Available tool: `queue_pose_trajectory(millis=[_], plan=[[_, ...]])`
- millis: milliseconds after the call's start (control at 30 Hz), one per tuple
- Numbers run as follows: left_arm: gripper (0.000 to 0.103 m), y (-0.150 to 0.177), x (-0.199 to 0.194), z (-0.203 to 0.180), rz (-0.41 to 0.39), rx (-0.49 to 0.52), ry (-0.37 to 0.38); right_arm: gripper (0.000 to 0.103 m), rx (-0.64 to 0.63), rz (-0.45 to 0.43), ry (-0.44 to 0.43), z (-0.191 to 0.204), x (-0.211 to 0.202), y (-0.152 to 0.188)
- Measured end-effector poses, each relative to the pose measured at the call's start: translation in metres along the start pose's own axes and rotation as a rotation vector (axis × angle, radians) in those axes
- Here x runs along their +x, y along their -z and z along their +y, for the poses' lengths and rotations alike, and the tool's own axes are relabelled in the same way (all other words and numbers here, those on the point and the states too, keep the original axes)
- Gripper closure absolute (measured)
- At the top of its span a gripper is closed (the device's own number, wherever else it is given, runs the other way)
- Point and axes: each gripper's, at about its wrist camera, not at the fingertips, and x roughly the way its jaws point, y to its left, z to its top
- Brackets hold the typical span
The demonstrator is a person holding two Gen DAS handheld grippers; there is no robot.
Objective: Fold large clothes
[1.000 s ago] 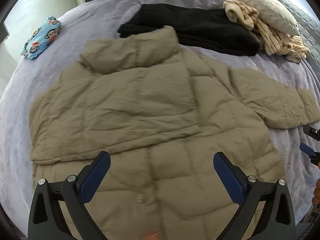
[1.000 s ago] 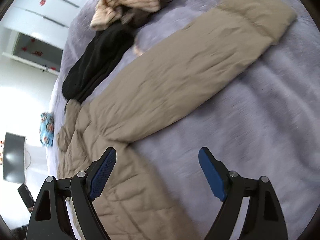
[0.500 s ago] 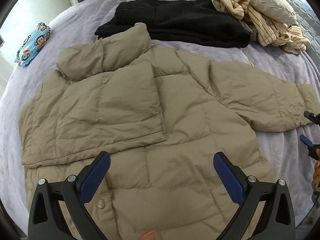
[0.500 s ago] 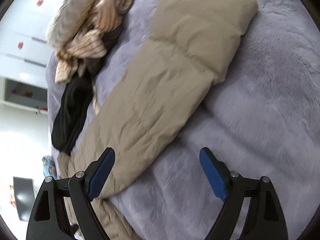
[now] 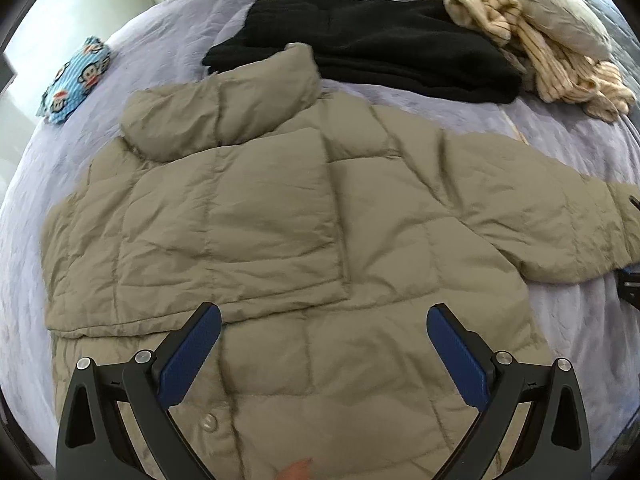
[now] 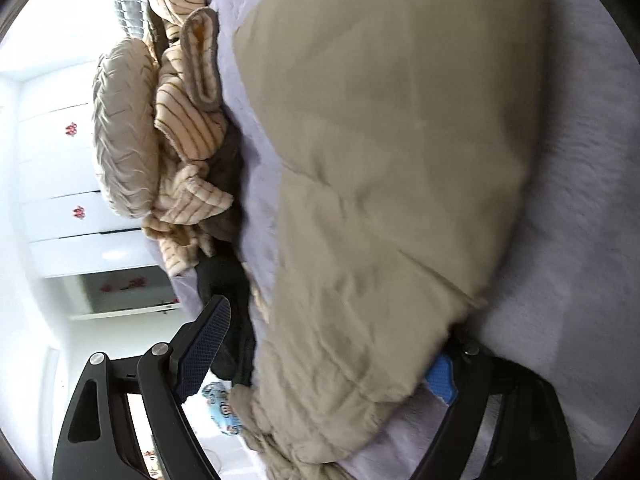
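Across the lavender bedspread [image 5: 560, 128] lies a tan puffer jacket [image 5: 280, 220], collar at the far side, its left sleeve already folded over the chest and its right sleeve [image 5: 540, 216] stretched out to the right. Above the near hem hovers the left gripper [image 5: 324, 344], spread wide and holding nothing. At the sleeve's cuff, the right gripper [image 6: 332, 344] has its jaws parted around the fabric, not clamped. Beyond the collar rest a black garment [image 5: 368, 44], a striped cream garment [image 5: 532, 52] and a cartoon-print bundle [image 5: 76, 80] far left
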Motion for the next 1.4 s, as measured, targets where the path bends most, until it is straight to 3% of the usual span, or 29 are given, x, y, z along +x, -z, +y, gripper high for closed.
queue_pose_trajectory(millis=[33, 100, 167, 233, 267, 367, 533, 667, 767, 833, 967, 1067, 1167, 1233, 1300, 1333, 1367, 1400], plan=[[0.0, 0.0, 0.002, 0.006, -0.001, -0.012, -0.011, 0.021, 0.0, 0.011, 0.007, 0.001, 0.004, 0.0], [0.0, 0.001, 0.004, 0.014, 0.003, -0.025, -0.011, 0.047, -0.001, 0.027, 0.037, 0.004, 0.012, 0.001], [0.0, 0.002, 0.007, 0.026, 0.014, -0.036, 0.013, 0.082, 0.014, 0.048, 0.052, 0.003, 0.019, 0.003], [0.0, 0.003, 0.003, 0.04, -0.003, -0.056, 0.016, 0.094, -0.001, 0.06, 0.025, 0.012, 0.025, 0.008], [0.0, 0.002, 0.001, 0.046, -0.009, -0.063, 0.004, 0.094, -0.023, 0.057, 0.023, 0.018, 0.026, 0.011], [0.0, 0.0, -0.003, 0.072, -0.032, -0.104, -0.016, 0.095, -0.149, 0.075, -0.009, 0.053, 0.029, 0.029], [0.0, -0.002, -0.01, 0.116, -0.065, -0.165, -0.004, 0.095, -0.426, 0.158, -0.041, 0.137, 0.053, 0.091], [0.0, 0.001, -0.02, 0.154, -0.115, -0.194, -0.014, 0.095, -0.722, 0.263, -0.041, 0.211, 0.089, 0.181], [0.0, 0.004, -0.022, 0.186, -0.142, -0.214, -0.069, 0.095, -0.956, 0.352, -0.043, 0.247, 0.122, 0.271], [0.0, 0.007, -0.021, 0.205, -0.141, -0.232, -0.077, 0.095, -1.07, 0.425, -0.033, 0.255, 0.15, 0.33], [0.0, 0.015, -0.018, 0.238, -0.134, -0.271, -0.08, 0.095, -1.143, 0.548, 0.063, 0.231, 0.204, 0.408], [0.0, 0.021, -0.011, 0.253, -0.129, -0.275, -0.096, 0.09, -1.126, 0.603, 0.158, 0.2, 0.237, 0.435], [0.0, 0.024, 0.0, 0.257, -0.116, -0.273, -0.079, 0.09, -1.045, 0.626, 0.238, 0.168, 0.256, 0.436], [0.0, 0.023, 0.009, 0.254, -0.109, -0.264, -0.067, 0.081, -0.988, 0.622, 0.259, 0.154, 0.26, 0.431], [0.0, 0.024, 0.013, 0.25, -0.104, -0.259, -0.051, 0.058, -0.958, 0.627, 0.252, 0.15, 0.256, 0.428], [0.0, 0.022, 0.016, 0.247, -0.102, -0.256, -0.039, 0.036, -0.955, 0.632, 0.243, 0.151, 0.25, 0.427], [0.0, 0.022, 0.016, 0.246, -0.103, -0.255, -0.033, 0.028, -0.956, 0.634, 0.232, 0.155, 0.245, 0.427], [0.0, 0.02, 0.015, 0.243, -0.11, -0.254, -0.02, 0.028, -0.96, 0.627, 0.215, 0.159, 0.237, 0.426]])
